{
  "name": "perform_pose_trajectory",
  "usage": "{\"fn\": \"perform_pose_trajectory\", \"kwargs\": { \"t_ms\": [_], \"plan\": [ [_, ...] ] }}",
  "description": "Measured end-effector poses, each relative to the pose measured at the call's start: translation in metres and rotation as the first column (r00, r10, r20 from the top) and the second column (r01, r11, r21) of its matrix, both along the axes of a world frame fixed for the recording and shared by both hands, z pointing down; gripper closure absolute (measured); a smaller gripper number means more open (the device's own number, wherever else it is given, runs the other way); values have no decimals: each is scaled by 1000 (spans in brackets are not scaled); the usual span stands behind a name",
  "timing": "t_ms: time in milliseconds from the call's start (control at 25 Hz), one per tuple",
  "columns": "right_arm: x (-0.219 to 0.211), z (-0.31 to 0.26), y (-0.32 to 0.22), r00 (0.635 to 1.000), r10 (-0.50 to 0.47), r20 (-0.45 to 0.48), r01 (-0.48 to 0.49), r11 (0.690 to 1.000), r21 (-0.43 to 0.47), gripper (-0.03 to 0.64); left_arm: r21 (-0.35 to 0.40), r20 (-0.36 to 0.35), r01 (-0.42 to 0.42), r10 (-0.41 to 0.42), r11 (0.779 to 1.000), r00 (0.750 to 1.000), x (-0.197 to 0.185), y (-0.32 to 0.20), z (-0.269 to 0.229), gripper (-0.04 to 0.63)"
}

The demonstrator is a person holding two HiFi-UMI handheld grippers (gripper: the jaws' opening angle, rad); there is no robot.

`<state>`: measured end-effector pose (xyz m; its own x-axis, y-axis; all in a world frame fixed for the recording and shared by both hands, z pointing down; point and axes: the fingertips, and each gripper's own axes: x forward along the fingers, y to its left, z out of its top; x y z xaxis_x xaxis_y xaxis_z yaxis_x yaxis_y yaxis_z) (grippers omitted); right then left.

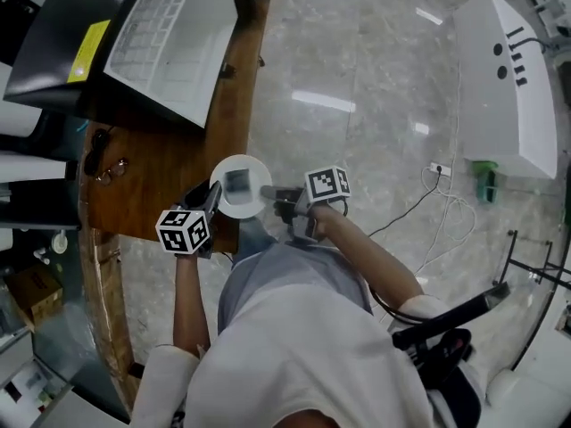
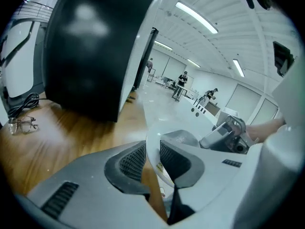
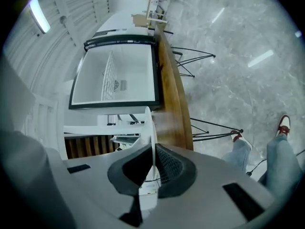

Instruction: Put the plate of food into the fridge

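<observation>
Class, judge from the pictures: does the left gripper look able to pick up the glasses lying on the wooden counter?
Probably not. The left gripper is clamped on the plate rim, with the right gripper on the opposite side, so it isn't free. The glasses themselves lie unobstructed on the counter.

White plate (image 1: 251, 209) near open fridge (image 1: 169, 47)

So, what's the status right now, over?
Jaws of left gripper and right gripper shut on plate rim. Plate held aloft, food aboard. Open fridge ahead, nothing blocking.
</observation>
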<state>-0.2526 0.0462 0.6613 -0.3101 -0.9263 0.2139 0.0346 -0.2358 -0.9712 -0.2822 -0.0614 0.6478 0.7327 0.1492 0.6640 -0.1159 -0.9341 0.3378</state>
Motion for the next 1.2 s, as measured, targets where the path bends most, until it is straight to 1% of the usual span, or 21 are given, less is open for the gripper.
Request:
{"fn": "perform_pose_trajectory", "kwargs": {
  "t_ms": [160,320,480,560,640,760,880,1080,1200],
  "plan": [
    [38,-12,71,1000,26,-17,-26,1000,0,589,-1,-19,-16,16,1000,1000,43,70,-7,489],
    [70,-20,125,998,55,-10,-55,998,11,589,-13,-48,-11,11,1000,999,75,123,-16,489],
    [122,-36,183,997,76,-4,-76,997,21,589,10,-61,-45,46,999,997,131,181,-32,489],
    [144,-46,202,996,91,11,-91,996,25,589,10,-69,-55,56,998,996,155,200,-44,489],
    [160,-57,211,995,102,12,-102,994,32,589,7,-84,-50,51,999,995,170,209,-56,489],
    [173,-72,219,995,98,-6,-97,994,41,589,9,-98,-49,50,999,994,184,217,-70,489],
    [191,-82,219,996,94,-1,-94,994,56,589,21,-115,-48,50,999,992,202,217,-83,489],
    [239,-94,203,995,98,15,-99,992,83,589,72,-151,-44,55,996,987,253,200,-101,489],
    [279,-102,185,997,80,-11,-79,993,93,589,72,-188,-21,35,997,982,290,183,-109,489]
  ]
}}
